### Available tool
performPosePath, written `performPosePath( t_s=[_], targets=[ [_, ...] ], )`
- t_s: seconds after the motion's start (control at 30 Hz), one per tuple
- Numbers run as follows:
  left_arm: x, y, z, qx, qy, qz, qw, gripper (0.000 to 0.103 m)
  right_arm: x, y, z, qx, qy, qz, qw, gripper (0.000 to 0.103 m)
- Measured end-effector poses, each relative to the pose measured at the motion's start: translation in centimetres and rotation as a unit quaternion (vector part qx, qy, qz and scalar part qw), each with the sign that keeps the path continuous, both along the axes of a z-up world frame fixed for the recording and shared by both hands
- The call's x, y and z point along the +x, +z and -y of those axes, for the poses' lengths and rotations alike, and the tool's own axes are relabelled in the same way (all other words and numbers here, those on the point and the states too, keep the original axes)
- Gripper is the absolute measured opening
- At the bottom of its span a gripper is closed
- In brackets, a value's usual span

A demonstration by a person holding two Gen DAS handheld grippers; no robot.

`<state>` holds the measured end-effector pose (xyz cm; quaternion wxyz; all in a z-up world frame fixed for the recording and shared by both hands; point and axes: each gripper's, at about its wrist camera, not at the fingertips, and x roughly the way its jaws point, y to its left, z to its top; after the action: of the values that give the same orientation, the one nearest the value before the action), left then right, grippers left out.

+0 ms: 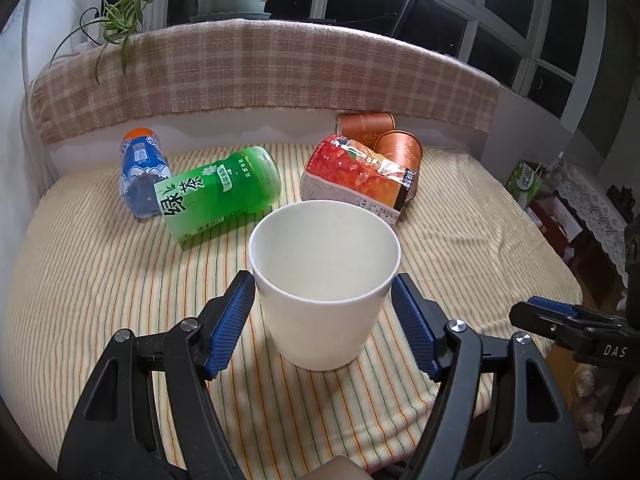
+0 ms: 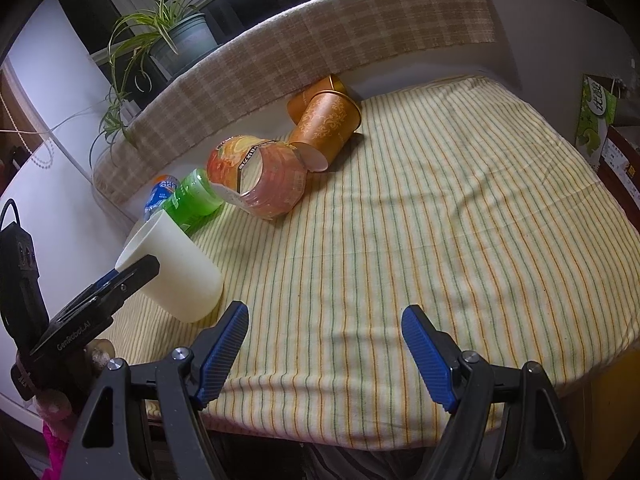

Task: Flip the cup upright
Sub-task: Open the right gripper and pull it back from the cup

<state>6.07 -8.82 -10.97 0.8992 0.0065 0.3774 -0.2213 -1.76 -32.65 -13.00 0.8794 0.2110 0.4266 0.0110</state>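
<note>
A plain white cup (image 1: 324, 280) stands upright, mouth up, on the striped cloth. My left gripper (image 1: 324, 292) is open, with its blue pads to either side of the cup's wall near the rim; the pads look very close to it or just touching. In the right wrist view the cup (image 2: 176, 268) is at the left, with a left finger (image 2: 120, 280) in front of it. My right gripper (image 2: 324, 320) is open and empty over the cloth near the front edge, to the right of the cup.
A green tea bottle (image 1: 218, 192), a blue bottle (image 1: 142, 172), a red-orange carton (image 1: 358, 178) and two orange paper cups (image 1: 400, 148) lie behind the cup. A plaid-covered backrest (image 1: 260, 76) bounds the far side. The cloth's front edge (image 2: 360, 436) drops off.
</note>
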Motion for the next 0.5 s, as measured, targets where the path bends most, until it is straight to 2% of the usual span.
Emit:
performPosePath(
  t_s=[0.17, 0.27, 0.5],
  targets=[
    [-0.2, 0.0, -0.2, -0.008, -0.007, -0.010, 0.9999, 0.074, -0.1, 0.1, -0.1, -0.002, 0.001, 0.003, 1.000, 0.081],
    [-0.5, 0.0, -0.4, -0.011, -0.010, -0.014, 0.9998, 0.079, -0.1, 0.3, -0.3, -0.004, 0.003, 0.005, 1.000, 0.081],
    [-1.5, 0.4, -1.2, -0.014, -0.005, -0.014, 0.9998, 0.079, 0.0, 1.0, -1.0, -0.021, 0.011, 0.018, 1.000, 0.081]
  ],
)
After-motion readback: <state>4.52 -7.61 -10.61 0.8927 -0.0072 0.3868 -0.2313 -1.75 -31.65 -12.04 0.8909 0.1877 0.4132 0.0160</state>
